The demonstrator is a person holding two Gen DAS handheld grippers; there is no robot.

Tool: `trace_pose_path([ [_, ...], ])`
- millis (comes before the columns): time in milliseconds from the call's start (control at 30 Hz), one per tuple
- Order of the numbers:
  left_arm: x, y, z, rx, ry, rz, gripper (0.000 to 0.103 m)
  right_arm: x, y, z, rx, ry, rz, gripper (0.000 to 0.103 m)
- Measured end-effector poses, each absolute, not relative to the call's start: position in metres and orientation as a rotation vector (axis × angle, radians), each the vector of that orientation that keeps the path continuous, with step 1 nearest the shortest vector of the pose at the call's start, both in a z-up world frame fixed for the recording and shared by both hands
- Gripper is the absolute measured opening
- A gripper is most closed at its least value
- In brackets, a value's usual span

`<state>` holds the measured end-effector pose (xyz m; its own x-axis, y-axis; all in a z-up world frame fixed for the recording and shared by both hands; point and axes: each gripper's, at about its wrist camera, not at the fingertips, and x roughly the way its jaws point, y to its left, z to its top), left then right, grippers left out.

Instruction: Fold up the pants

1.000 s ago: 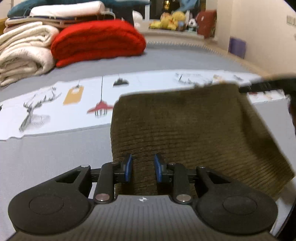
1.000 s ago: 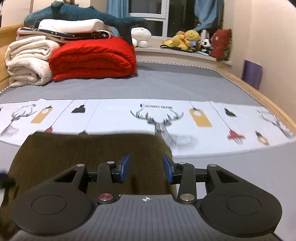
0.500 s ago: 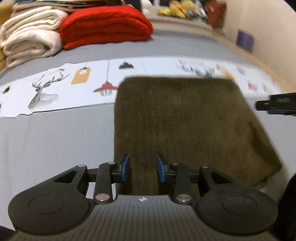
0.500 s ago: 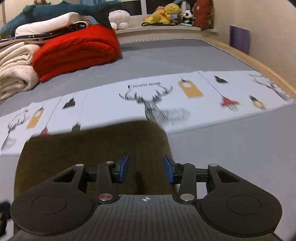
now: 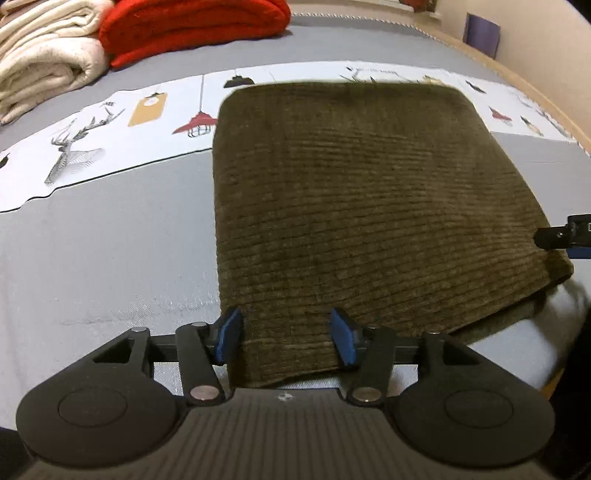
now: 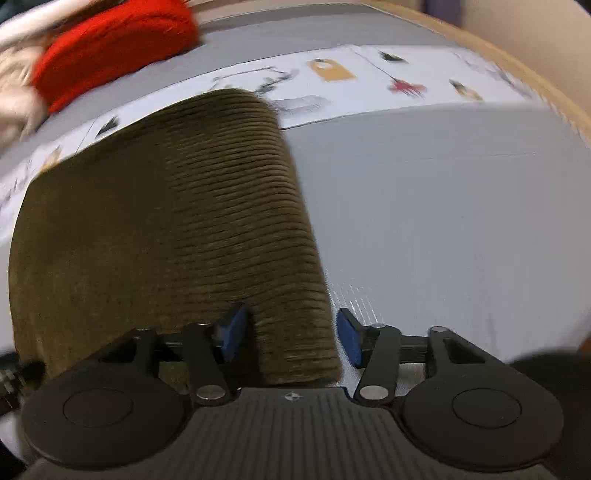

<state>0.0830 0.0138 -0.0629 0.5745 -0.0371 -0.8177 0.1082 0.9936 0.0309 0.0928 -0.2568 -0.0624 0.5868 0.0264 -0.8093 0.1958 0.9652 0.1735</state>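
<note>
**Folded pants flat on bed, both hand-held grippers letting go at the near hem**

Pants (image 5: 365, 206): olive-brown corduroy, folded into a compact rectangle, lying flat on the grey bed (image 5: 103, 258). Far edge of the fold overlaps a white printed cloth strip (image 5: 122, 122) (deer, lamps, tags). Near edge sits at the fingertips of both tools. At the near right corner a lower layer of the fabric sticks out slightly under the top layer.

Left hand-held gripper (image 5: 286, 339): jaws opening, blue pads (image 5: 229, 336) spread to either side of the near-left hem. Cloth lies between them, but the pads stand clear of it with no pinch visible.

Right hand-held gripper (image 6: 291, 338): jaws opening, near-right corner of the pants between the pads. Left pad is close against the fabric, right pad is apart from it, over bare bed. Right wrist view is motion-blurred. Its tip also shows at the right edge of the left wrist view (image 5: 561, 236), just beside the pants' right side.

Background: red folded blanket (image 5: 192, 26) and cream folded blanket (image 5: 44, 62) at the far left of the bed, well apart from the pants
</note>
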Motion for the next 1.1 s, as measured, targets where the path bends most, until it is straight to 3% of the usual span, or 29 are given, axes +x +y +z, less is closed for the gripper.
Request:
trace_pose_path([
  [33, 0.08, 0.015, -0.059, 0.069, 0.942, -0.08, 0.068, 0.093, -0.258, -0.059, 0.265, 0.933, -0.11, 0.061],
  [67, 0.077, 0.015, -0.055, 0.06, 0.919, -0.071, 0.082, 0.091, -0.258, -0.054, 0.26, 0.912, -0.115, 0.061],
  [100, 0.07, 0.013, -0.051, 0.052, 0.894, -0.06, 0.088, 0.087, -0.257, -0.05, 0.253, 0.886, -0.115, 0.062],
  [300, 0.028, -0.006, -0.012, 0.061, 0.696, -0.006, 0.102, 0.051, -0.248, -0.024, 0.223, 0.763, -0.064, 0.088],
  [467, -0.006, -0.03, 0.014, 0.051, 0.657, 0.008, 0.102, 0.024, -0.244, 0.001, 0.171, 0.678, -0.026, 0.096],
  [700, -0.044, -0.031, 0.015, -0.04, 0.805, -0.001, 0.103, -0.025, -0.252, 0.031, 0.177, 0.582, -0.054, 0.102],
  [1100, -0.001, -0.023, -0.015, 0.0, 0.853, -0.013, 0.103, -0.004, -0.239, 0.008, 0.167, 0.69, -0.017, 0.102],
])
